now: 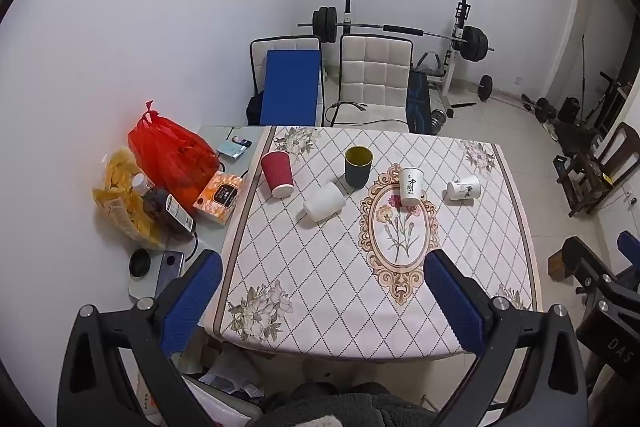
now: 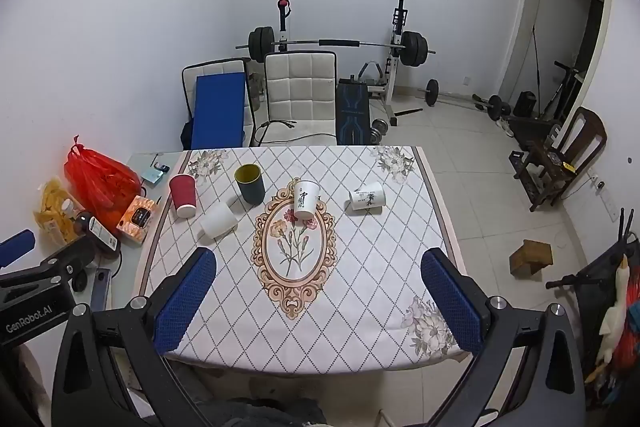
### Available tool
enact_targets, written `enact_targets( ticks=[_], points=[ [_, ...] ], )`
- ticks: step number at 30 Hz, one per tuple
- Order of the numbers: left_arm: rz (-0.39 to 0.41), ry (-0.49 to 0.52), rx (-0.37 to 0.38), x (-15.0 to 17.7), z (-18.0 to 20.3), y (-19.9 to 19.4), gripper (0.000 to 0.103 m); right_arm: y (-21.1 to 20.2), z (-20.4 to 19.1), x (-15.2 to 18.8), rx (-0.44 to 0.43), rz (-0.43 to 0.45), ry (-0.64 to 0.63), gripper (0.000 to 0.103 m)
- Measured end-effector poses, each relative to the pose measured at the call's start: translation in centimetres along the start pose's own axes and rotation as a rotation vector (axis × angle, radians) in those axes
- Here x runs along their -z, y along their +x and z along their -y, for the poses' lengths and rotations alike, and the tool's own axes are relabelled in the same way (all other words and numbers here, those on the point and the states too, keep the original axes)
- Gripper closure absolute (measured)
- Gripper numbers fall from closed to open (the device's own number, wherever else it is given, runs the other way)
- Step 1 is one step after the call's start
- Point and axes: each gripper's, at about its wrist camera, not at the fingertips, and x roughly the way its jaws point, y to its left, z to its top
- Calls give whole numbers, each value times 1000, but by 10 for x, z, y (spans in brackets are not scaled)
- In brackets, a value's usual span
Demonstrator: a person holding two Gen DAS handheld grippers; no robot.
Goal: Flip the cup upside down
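Note:
Several cups stand or lie on the patterned tablecloth (image 1: 320,267) (image 2: 360,267). A red paper cup (image 1: 277,174) (image 2: 183,195) and a dark green cup (image 1: 358,166) (image 2: 249,183) stand upright. A printed white cup (image 1: 411,186) (image 2: 305,199) stands at the centre. A plain white cup (image 1: 324,204) (image 2: 218,220) and a printed white cup (image 1: 463,187) (image 2: 366,199) lie on their sides. My left gripper (image 1: 324,271) and right gripper (image 2: 320,269) are open and empty, held above the table's near edge, well short of the cups.
A red plastic bag (image 1: 172,151) (image 2: 100,179), a snack bag (image 1: 120,195), a bottle (image 1: 168,207) and an orange box (image 1: 219,199) (image 2: 138,217) crowd the table's left strip. Two chairs (image 1: 374,79) and a barbell rack (image 1: 400,31) stand behind the table.

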Motion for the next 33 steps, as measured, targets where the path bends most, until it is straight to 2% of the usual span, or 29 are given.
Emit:
enact_targets(
  ticks=[33],
  points=[
    [11, 13, -12, -1, 4, -4, 0, -6, 0, 0, 0, 13, 5, 0]
  ],
)
